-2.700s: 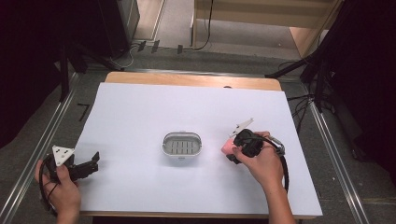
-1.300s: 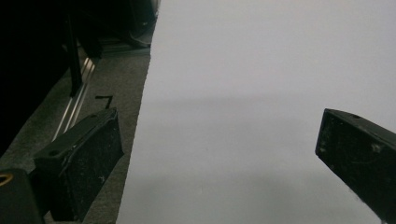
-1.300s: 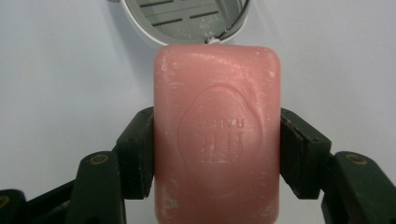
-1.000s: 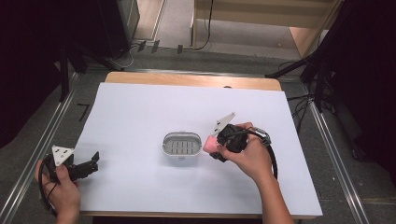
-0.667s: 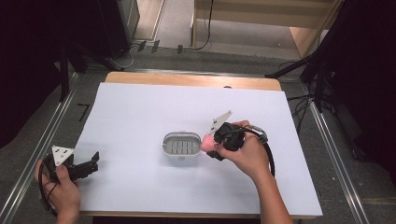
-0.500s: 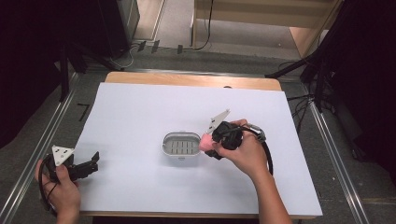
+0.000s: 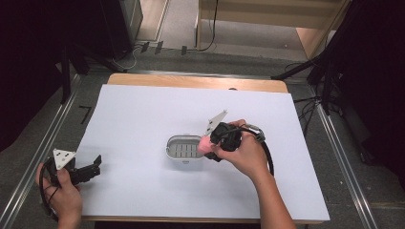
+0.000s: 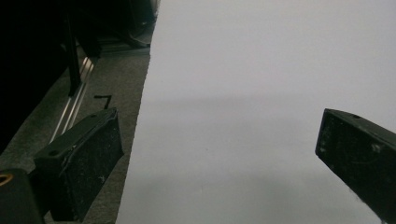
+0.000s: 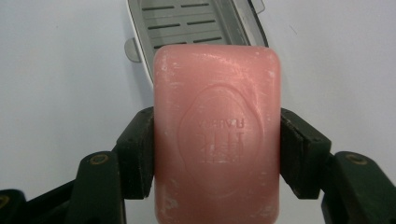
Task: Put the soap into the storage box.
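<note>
A pink bar of soap [image 9: 217, 140] with an embossed oval stamp sits between the jaws of my right gripper [image 9: 217, 158], which is shut on its two long sides. In the high view the soap [image 7: 206, 144] hangs at the right edge of a grey slotted soap dish [image 7: 184, 151] in the middle of the table, and my right gripper [image 7: 210, 149] points left toward it. The dish [image 9: 196, 23] lies just beyond the soap in the right gripper view. My left gripper [image 7: 95, 167] rests near the table's front left corner, jaws wide apart with nothing between them; its fingers [image 8: 81, 168] frame bare white table.
The white tabletop [image 7: 143, 114] has a wooden strip [image 7: 196, 82] along its far edge. Metal rails [image 7: 43, 148] run along both sides of the table. Black stands and cables [image 7: 329, 76] crowd the floor at the back.
My right gripper has carried the pink soap leftward from the table's right part to the dish's right edge. The left hand has stayed where it was.
</note>
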The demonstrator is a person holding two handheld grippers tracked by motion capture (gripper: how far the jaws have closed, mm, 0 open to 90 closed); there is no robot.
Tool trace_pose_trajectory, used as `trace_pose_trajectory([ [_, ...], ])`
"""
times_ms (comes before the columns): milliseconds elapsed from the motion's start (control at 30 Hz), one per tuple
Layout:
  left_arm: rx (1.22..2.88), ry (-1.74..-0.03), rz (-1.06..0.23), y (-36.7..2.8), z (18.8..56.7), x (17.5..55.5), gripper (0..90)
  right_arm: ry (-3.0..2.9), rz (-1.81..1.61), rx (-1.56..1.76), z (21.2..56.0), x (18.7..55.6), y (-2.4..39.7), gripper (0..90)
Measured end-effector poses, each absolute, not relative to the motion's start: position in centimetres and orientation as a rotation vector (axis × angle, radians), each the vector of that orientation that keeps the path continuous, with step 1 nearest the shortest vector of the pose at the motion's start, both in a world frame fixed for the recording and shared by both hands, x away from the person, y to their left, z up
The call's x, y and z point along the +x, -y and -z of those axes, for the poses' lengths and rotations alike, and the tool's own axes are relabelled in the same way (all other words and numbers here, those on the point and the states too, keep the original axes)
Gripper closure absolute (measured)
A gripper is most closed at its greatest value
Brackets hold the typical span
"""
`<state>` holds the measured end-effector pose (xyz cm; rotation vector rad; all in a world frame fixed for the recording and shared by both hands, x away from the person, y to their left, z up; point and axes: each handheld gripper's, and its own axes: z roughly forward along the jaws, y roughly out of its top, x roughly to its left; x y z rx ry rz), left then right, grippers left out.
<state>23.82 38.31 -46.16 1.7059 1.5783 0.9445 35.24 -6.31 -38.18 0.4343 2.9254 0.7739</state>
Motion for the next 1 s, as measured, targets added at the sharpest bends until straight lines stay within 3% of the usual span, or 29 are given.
trace_pose_trajectory([
  [1000, 1.707, -1.579, -0.939, -38.3, 46.1, 23.8, 1.2, -2.974, -0.763, 0.244, 38.5, 36.0, 1.7, 39.1],
])
